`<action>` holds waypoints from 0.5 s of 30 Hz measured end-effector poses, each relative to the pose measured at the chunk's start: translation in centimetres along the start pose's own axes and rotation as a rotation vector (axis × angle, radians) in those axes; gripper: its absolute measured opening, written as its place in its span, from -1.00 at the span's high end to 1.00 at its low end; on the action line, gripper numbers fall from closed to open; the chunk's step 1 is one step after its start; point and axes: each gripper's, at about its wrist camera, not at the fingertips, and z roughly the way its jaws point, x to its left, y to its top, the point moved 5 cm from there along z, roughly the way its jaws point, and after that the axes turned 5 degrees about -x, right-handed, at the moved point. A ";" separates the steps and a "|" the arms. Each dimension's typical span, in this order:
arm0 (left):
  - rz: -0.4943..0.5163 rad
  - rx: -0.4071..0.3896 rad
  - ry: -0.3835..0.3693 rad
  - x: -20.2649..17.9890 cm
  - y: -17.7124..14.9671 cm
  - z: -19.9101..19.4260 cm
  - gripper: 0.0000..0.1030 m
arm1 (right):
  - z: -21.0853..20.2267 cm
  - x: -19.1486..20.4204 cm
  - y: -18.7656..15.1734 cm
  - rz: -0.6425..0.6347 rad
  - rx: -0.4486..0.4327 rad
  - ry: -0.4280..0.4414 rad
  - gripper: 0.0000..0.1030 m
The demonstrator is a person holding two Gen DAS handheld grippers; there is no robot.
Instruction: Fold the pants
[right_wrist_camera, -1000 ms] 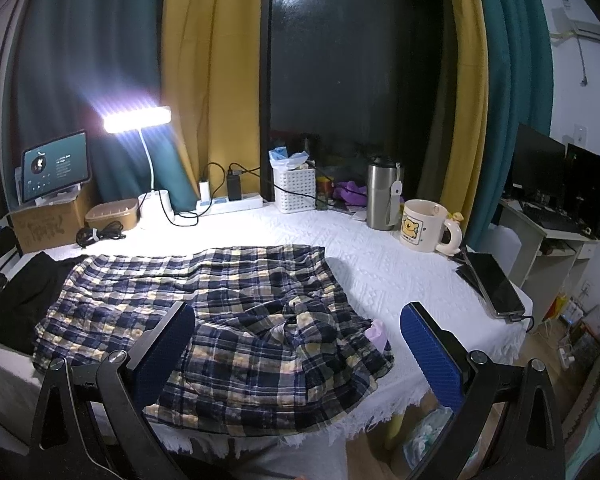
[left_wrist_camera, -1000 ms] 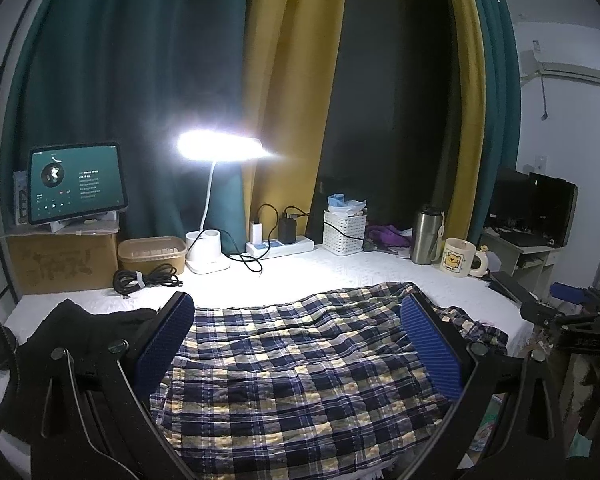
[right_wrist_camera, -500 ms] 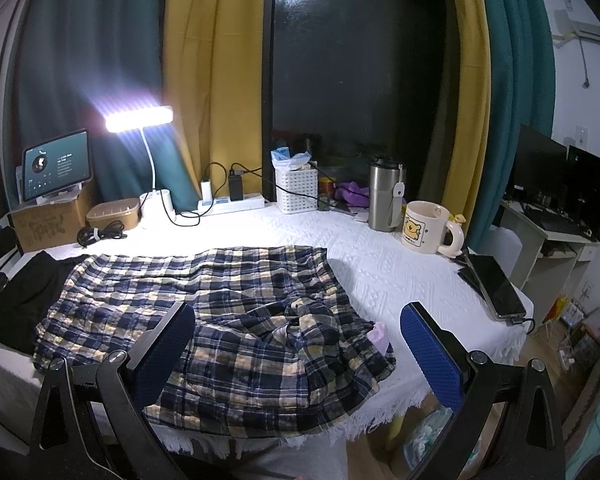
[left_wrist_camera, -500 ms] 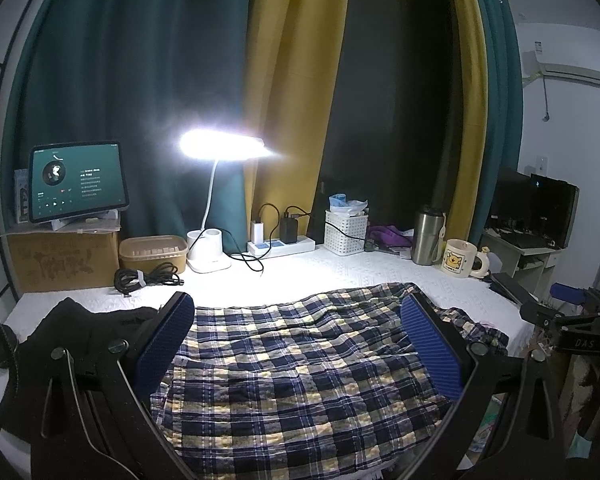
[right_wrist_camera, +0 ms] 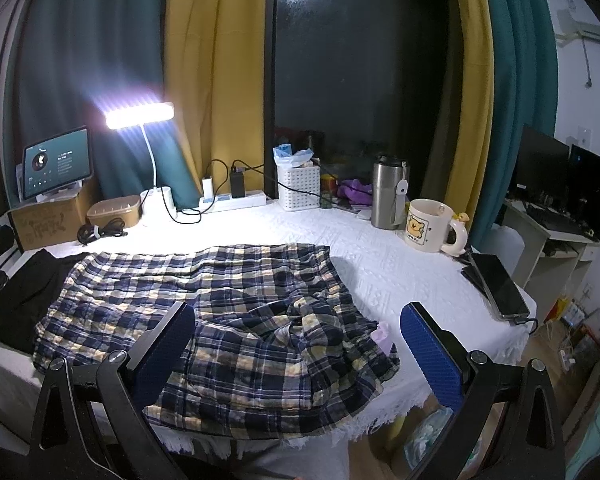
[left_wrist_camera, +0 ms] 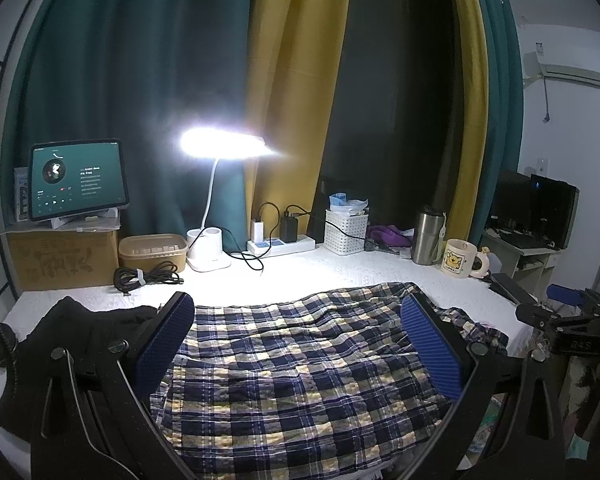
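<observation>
Above pants (left_wrist_camera: 300, 376), both tools wide, empty.

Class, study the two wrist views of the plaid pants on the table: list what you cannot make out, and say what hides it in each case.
- Plaid pants, left wrist view: near edge cut off by the frame and the left gripper.
- Black garment, right wrist view: shape lost in shadow, partly under the pants.
- Tablet text: too small.
- Lamp head: glare.

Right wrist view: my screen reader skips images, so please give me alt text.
Plaid pants lie spread, bunched at the right end, on a white-covered table; the open right gripper hovers above them. Behind stand a lit desk lamp, bear mug and steel tumbler.
</observation>
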 end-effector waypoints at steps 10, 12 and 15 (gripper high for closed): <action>0.012 0.037 0.033 1.3 -0.3 2.1 -0.98 | 3.1 -0.5 0.0 -0.007 0.033 0.006 -1.00; 0.016 0.058 0.050 1.9 -0.5 3.0 -0.98 | 4.0 -0.8 0.2 -0.004 0.040 0.004 -1.00; 0.015 0.082 0.078 3.1 -0.7 4.2 -0.98 | 5.4 -1.3 0.3 0.003 0.056 0.000 -1.00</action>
